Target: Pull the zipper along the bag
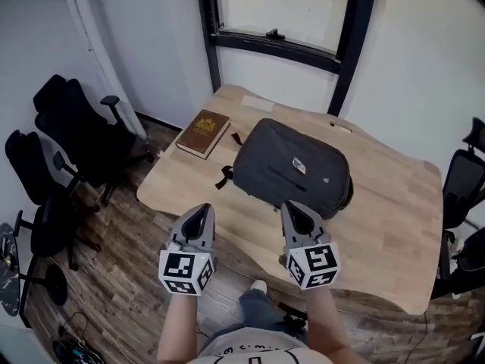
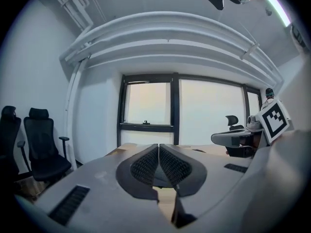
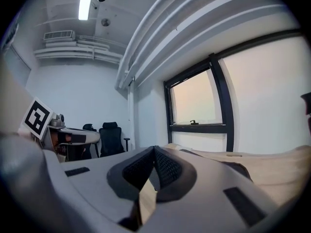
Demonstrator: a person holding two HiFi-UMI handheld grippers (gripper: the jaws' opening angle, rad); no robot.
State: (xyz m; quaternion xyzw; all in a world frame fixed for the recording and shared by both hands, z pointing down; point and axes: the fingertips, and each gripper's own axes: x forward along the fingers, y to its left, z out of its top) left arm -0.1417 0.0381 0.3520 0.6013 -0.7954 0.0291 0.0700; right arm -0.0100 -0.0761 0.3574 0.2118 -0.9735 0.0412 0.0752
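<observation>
Tongs in both hands are sitting pressed together, holding nothing: left tongs (image 1: 203, 211) and right tongs (image 1: 294, 208) are pointing away from the near edge of the table (image 1: 394, 226). Dark bag (image 1: 292, 165) is lying flat just beyond them, long axis running left to right. Right tongs are hovering closer, by its near edge; its zipper is showing too small to pick out.

Black office chairs (image 1: 72, 139); wood floor (image 1: 125, 268)

Soft daylight from the window (image 1: 282, 6) at twelve o'clock leaves only faint shadows. A ceiling lamp (image 3: 84, 6) glares at eleven o'clock, and both gripper views bend and darken at their edges.
</observation>
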